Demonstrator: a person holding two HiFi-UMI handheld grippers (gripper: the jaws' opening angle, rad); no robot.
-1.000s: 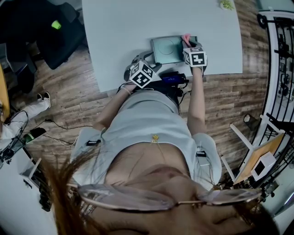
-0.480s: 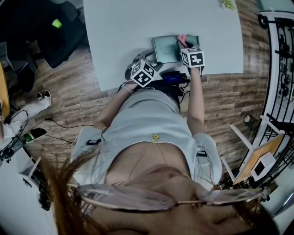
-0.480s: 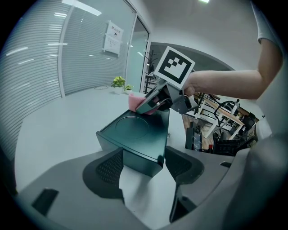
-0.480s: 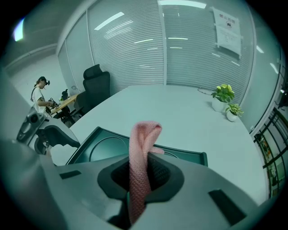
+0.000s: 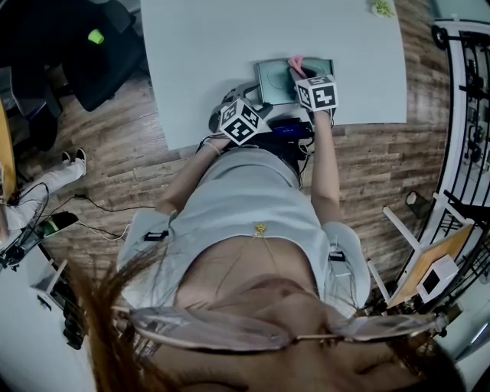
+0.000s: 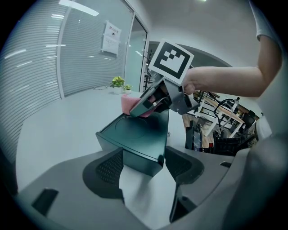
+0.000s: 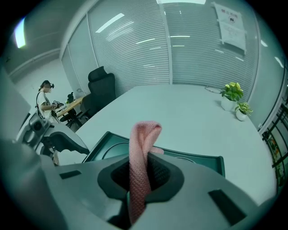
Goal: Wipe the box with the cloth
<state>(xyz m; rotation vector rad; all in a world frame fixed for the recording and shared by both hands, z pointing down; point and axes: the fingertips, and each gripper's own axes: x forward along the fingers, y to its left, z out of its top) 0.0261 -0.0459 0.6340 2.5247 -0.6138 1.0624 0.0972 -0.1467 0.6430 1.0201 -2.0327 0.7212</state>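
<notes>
A dark green box (image 5: 274,80) lies flat on the pale table (image 5: 230,38) near its front edge. My left gripper (image 5: 255,99) is shut on the box's near left corner; in the left gripper view that corner (image 6: 144,155) sits pinched between the two pads of the left gripper (image 6: 144,165). My right gripper (image 5: 298,73) is shut on a pink knitted cloth (image 5: 294,64), which rests on the box's top. In the right gripper view the cloth (image 7: 141,157) sticks up from between the jaws of the right gripper (image 7: 141,177), over the box lid (image 7: 193,159).
Small potted plants (image 7: 234,96) stand at the table's far right corner (image 5: 379,8). A black office chair (image 7: 101,87) stands beyond the table's left side. A metal rack (image 5: 467,115) and easel-like frames stand on the wooden floor at the right.
My right gripper has slid the pink cloth leftwards across the box's top. The left gripper and the box have stayed where they were.
</notes>
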